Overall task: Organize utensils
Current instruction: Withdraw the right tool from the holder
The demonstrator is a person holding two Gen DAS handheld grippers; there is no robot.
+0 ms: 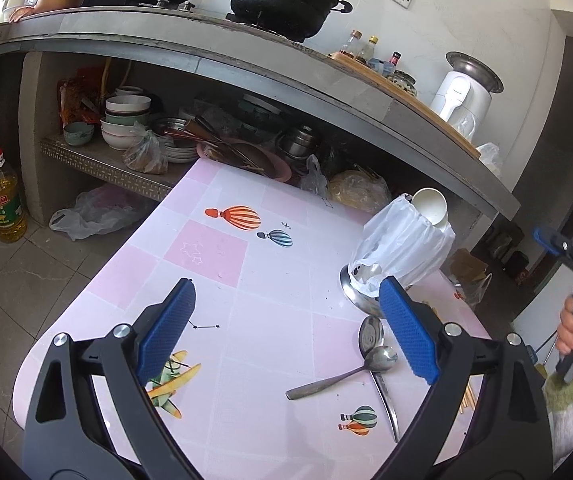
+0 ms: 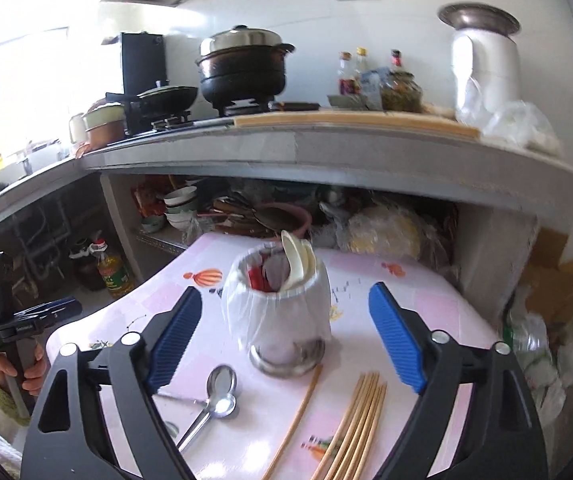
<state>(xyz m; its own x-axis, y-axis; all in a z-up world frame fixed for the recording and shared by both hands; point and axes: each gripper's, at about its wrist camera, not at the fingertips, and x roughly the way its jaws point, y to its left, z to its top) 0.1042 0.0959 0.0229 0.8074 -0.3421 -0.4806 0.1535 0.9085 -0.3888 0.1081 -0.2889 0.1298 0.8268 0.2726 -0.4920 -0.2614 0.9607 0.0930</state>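
Note:
A steel utensil holder (image 2: 282, 320) lined with a white plastic bag stands on the pink table (image 2: 386, 344); it also shows in the left wrist view (image 1: 402, 248). White ceramic spoons (image 2: 296, 260) stick out of it. Two metal spoons (image 2: 222, 394) lie crossed in front of it, also seen in the left wrist view (image 1: 378, 356). Several wooden chopsticks (image 2: 358, 424) lie on the table to the right of the spoons. My left gripper (image 1: 286, 328) is open and empty above the table. My right gripper (image 2: 286, 336) is open and empty, just before the holder.
A grey counter (image 2: 286, 148) with black pots (image 2: 242, 72), bottles and a white kettle (image 2: 486, 60) overhangs the table's far end. The shelf below holds bowls (image 1: 126, 120) and dishes. An oil bottle (image 1: 4, 200) stands on the floor at left.

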